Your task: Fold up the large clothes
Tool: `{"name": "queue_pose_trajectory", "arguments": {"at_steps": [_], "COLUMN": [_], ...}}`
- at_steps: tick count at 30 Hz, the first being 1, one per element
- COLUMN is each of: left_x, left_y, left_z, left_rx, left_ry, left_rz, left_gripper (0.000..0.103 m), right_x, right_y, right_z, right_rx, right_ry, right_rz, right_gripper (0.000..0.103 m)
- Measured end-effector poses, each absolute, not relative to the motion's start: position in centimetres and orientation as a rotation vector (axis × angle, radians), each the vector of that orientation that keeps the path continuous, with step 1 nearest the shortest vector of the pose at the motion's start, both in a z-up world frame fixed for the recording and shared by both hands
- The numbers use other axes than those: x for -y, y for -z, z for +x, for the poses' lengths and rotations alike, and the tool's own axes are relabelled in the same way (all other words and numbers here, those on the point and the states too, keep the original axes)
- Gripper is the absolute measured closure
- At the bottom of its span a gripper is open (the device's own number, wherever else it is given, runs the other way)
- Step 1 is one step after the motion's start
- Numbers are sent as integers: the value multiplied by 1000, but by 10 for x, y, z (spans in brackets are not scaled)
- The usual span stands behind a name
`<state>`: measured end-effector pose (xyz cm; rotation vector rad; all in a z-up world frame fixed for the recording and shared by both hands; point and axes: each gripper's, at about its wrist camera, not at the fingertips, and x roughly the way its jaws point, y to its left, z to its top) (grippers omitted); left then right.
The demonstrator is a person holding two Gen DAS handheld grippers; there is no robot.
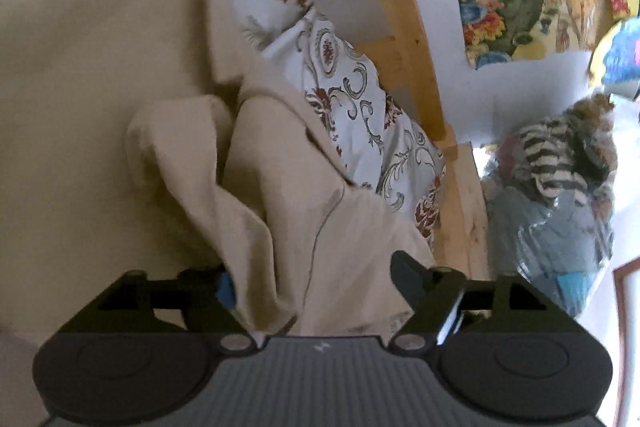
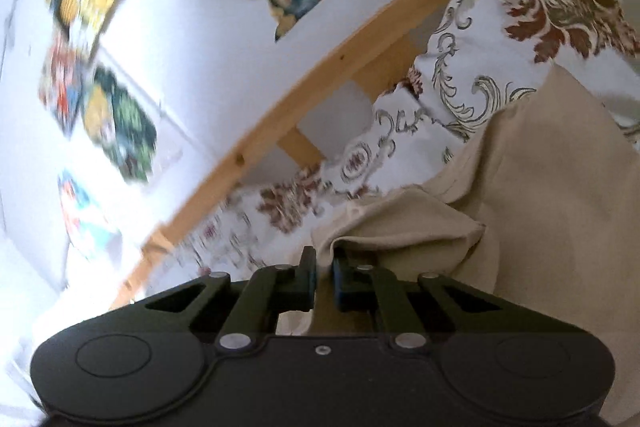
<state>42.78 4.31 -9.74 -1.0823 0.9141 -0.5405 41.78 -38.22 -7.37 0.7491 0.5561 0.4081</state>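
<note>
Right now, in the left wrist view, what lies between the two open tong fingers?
A bunched fold of the beige cloth garment lies between the left tongs' spread fingers; the pads do not press it. The left wrist view shows this.

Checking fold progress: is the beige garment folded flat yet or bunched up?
Bunched up: the beige garment rises in loose ridges on the bed, and the right gripper pinches its edge.

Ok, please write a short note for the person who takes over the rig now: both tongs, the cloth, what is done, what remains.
Left tongs: open, beige garment between the fingers, not pinched.
Right tongs: shut on a bunched edge of the garment.
The garment lies crumpled on the bed, beside the floral pillow and the wooden headboard.
Done: no neat fold visible.
Left: take a second grip, spread it flat, fold.
</note>
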Motion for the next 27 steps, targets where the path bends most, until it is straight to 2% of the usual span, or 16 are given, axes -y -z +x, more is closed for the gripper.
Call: {"name": "queue_pose_trajectory", "arguments": {"at_steps": [3,7,11,12,14,15,16,19,21,25,27], "left_x": [-38,-23,1,6,13,15,16,15,13,16,19], "left_y": [103,111,115,114,108,104,100,89,80,62,51], "left_z": [407,389,400,405,414,418,423,433,437,447,451], "left_rx": [-870,-881,-905,-910,-913,-919,-922,-921,-895,-862,-846], "left_ry": [547,604,614,592,534,524,523,522,525,538,558], "left_rz": [-1096,-1146,-1195,-1201,-1169,-1152,-1146,-1151,-1139,-1113,-1093], "left_gripper": [12,6,7,10,36,56,66,85,87,90,91], "right_x": [387,385,383,383,384,384,386,387,384,368,351], "right_y": [68,61,59,59,56,55,52,46,48,65,77], "right_z": [421,421,420,419,416,414,412,398,383,352,350], "right_rx": [-555,-540,-552,-554,-552,-550,-545,-536,-543,-590,-643], "right_ry": [-398,-407,-414,-412,-403,-399,-399,-394,-394,-448,-490], "right_rz": [846,857,869,865,843,830,806,670,571,417,363], "right_gripper": [94,94,94,94,94,94,94,85,77,77,83]}}
